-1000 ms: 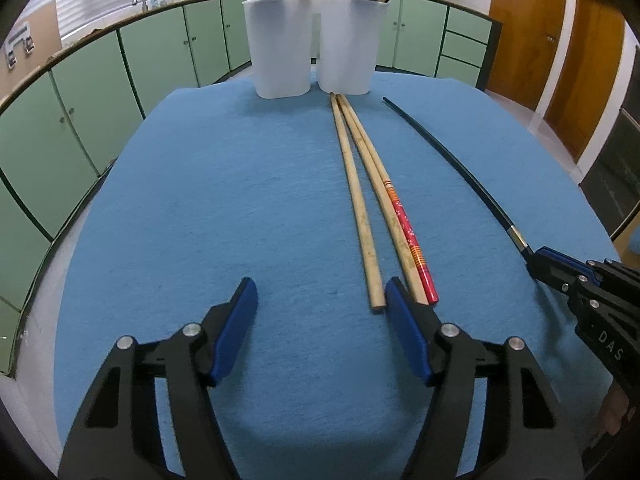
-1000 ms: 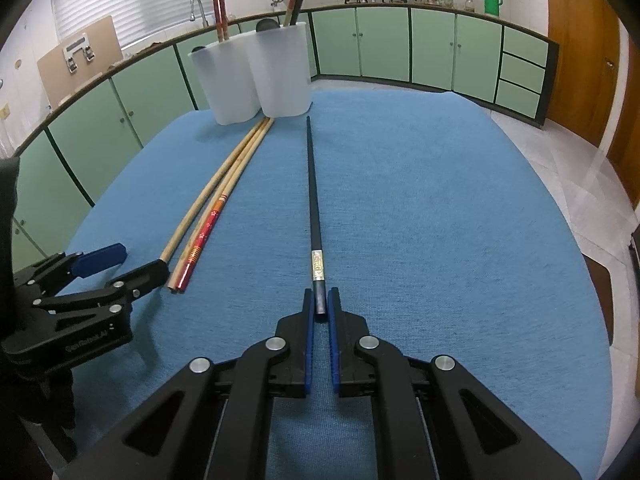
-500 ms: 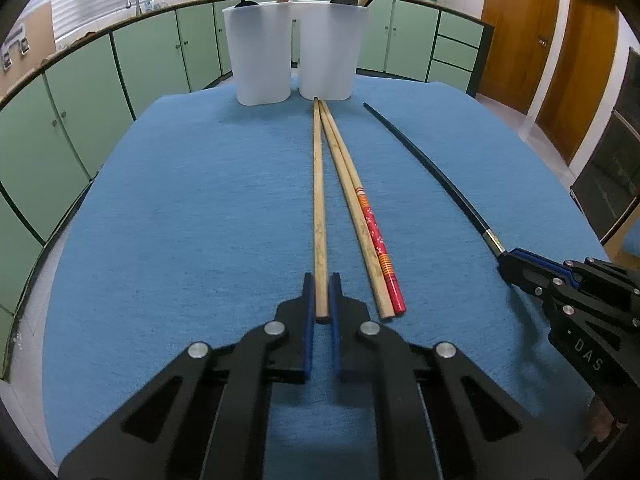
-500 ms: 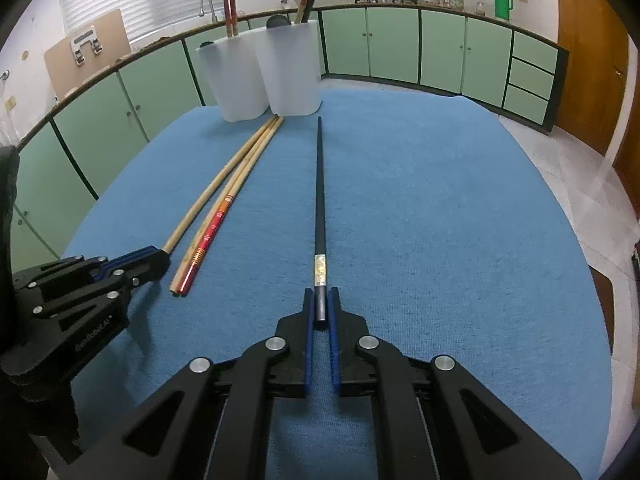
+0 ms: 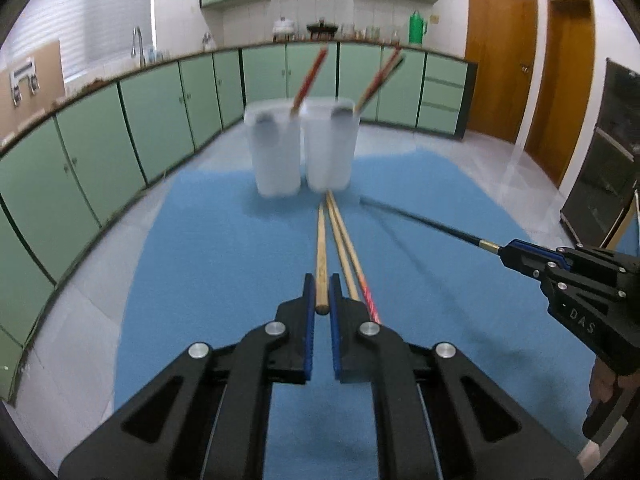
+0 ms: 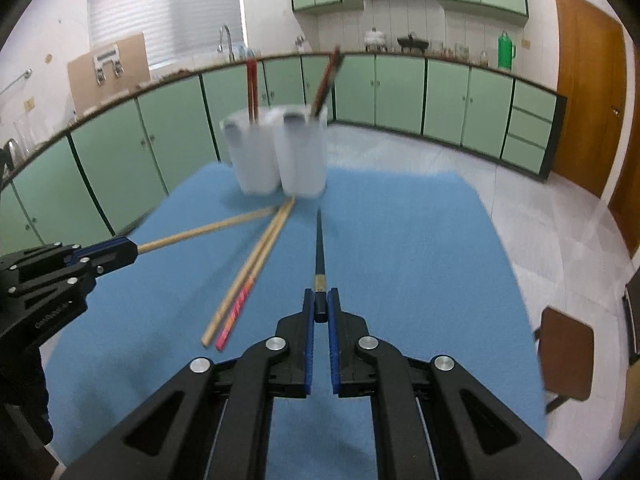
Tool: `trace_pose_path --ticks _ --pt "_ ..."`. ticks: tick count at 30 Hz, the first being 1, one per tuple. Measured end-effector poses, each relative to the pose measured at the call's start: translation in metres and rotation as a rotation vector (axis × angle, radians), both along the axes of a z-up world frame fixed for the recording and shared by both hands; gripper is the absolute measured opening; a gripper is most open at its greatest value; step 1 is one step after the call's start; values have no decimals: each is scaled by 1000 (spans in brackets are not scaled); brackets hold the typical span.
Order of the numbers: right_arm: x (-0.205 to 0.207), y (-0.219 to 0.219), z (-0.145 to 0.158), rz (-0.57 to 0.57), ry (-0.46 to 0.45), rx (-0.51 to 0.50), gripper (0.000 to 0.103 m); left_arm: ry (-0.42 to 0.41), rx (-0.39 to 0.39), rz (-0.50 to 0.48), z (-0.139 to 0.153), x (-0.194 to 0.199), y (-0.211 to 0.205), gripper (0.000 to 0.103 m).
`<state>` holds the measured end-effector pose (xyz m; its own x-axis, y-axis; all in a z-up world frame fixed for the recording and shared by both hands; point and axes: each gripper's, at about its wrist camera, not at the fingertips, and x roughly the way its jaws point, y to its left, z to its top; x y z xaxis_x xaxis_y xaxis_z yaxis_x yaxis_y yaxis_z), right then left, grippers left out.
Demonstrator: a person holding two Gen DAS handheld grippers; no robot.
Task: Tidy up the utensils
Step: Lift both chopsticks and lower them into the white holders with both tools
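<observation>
1. Grippers, both closed on a chopstick at its butt end. Left gripper (image 5: 322,300) pinches plain wooden chopstick (image 5: 321,256); right gripper (image 6: 319,306) pinches black chopstick (image 6: 319,240), just behind its gold band.
2. Reason for end grip, by judgement: leaves full shaft free fwd of the fingers, so the tip can be steered into a cup mouth w/o the tool fouling the rim.
3. Both held sticks point toward two white cups (image 5: 300,148) standing side by side, touching or nearly so, at the far edge of the blue table (image 5: 192,280). Cups already hold upright chopsticks, so likely the sorting destination.
4. Remaining on table: wooden/red pair (image 6: 244,284) lying together, tips toward the cups' base, butts toward the near edge. Untouched; approx. half the loose items not yet dealt with.
5. Held sticks appear raised at the butt; whether far tips rest on the cloth: cannot tell, motion blur.
6. Hidden/unclear:
   - Cup contents below rim obscured by frosted walls; a dark shape at each rim, unidentifiable.
   - Which cup takes which type: not determinable.
   - Near part of table blocked by tool bodies in both views.
   - Operator's hands mostly out of frame.
</observation>
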<state>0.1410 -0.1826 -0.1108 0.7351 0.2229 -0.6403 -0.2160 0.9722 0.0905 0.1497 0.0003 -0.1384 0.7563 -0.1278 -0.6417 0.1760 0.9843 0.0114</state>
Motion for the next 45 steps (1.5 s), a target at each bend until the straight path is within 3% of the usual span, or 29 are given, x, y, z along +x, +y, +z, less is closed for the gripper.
trace_pose_path --ticks 10,24,33,45 --pt "7 -5 62 40 -107 36 6 -167 -28 -37 72 -5 -1 6" --pt "29 1 117 113 -133 72 6 -257 -51 -84 115 -4 1 6" --pt "47 6 160 143 -212 72 6 -349 -47 -69 152 -2 14 6" --pt "117 26 220 144 -323 96 6 -460 -52 -26 205 58 20 6"
